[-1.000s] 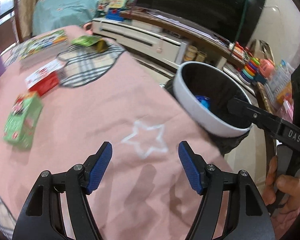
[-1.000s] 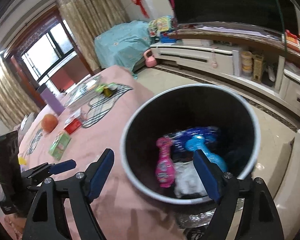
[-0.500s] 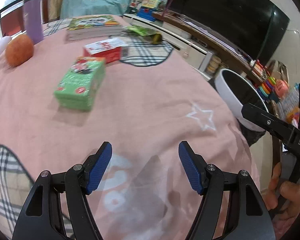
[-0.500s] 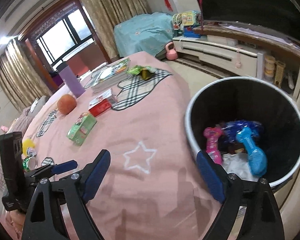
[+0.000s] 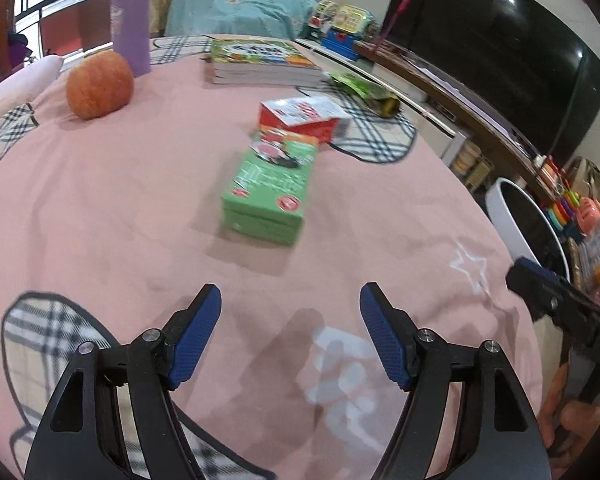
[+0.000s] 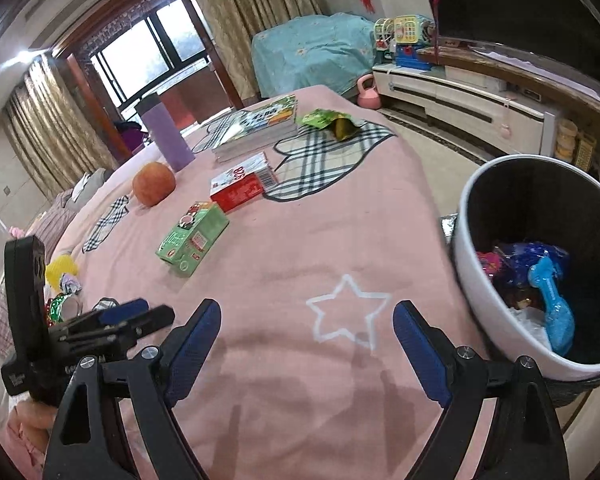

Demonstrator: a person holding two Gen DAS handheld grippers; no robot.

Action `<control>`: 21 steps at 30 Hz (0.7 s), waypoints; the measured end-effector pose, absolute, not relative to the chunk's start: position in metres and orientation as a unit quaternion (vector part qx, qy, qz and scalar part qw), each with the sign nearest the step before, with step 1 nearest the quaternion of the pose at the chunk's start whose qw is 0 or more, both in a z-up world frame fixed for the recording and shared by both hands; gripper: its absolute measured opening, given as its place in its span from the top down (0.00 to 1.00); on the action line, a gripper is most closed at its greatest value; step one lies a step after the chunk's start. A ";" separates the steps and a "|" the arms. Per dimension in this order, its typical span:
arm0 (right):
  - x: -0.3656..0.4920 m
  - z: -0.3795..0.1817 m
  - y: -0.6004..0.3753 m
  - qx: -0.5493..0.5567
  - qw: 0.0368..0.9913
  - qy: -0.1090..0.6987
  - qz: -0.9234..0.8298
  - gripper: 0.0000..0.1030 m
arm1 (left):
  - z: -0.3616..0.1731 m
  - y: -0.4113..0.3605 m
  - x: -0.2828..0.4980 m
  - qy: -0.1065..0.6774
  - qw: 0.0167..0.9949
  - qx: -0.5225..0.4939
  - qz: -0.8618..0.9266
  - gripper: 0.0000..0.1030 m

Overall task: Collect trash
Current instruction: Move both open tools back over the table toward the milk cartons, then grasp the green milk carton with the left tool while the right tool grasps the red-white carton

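1. Since the pink-covered worktop (image 5: 100, 208) fills most of both views, it comes first: both claws hang over its near edge, nothing between the pads of either.
2. Trash bin (image 6: 472, 232), white w/ dark inside, sits off the worktop edge, just right of the right claw (image 6: 306, 332); a pink item, blue wrapper & blue bottle already lie in it.
3. Book stack (image 5: 260, 64) & purple tumbler (image 5: 130, 16) are far ahead of the left claw (image 5: 290, 322), at the back. Prob. not trash.
4. Green carton (image 5: 268, 192) lies flat, straight ahead of the left claw & a touch right of its centre line, near. Long axis runs roughly away from the claw, so the pads would close across its narrow width. From the right claw it's ahead & well to the left, farther off. Judgement: left hand is nearer, likely next pick.
5. Red-and-white box (image 5: 304, 118) sits just beyond the carton, close to its far end.
6. Apple (image 5: 100, 84): ahead-left of the left claw, well apart from the carton.
7. Green wrapper (image 5: 360, 88): far ahead-right, on the plaid patch.
8. Claw state: left claw apart & its jaws opening, empty; right claw spread wide, empty.
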State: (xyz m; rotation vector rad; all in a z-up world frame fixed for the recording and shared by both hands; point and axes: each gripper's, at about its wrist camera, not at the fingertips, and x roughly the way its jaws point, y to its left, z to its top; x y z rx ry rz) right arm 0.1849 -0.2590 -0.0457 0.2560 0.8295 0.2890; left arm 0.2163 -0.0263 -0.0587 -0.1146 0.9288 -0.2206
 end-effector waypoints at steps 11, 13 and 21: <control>0.217 -0.061 -0.241 0.122 0.890 0.412 0.151 0.13 | -0.063 -0.021 0.264 0.444 0.890 -0.043 -0.088 0.26; 0.227 -0.064 -0.239 0.121 0.889 0.414 0.153 0.13 | -0.064 -0.022 0.270 0.443 0.891 -0.039 -0.087 0.26; 0.268 -0.069 -0.231 0.118 0.887 0.415 0.161 0.13 | -0.071 -0.016 0.278 0.444 0.890 -0.045 -0.096 0.50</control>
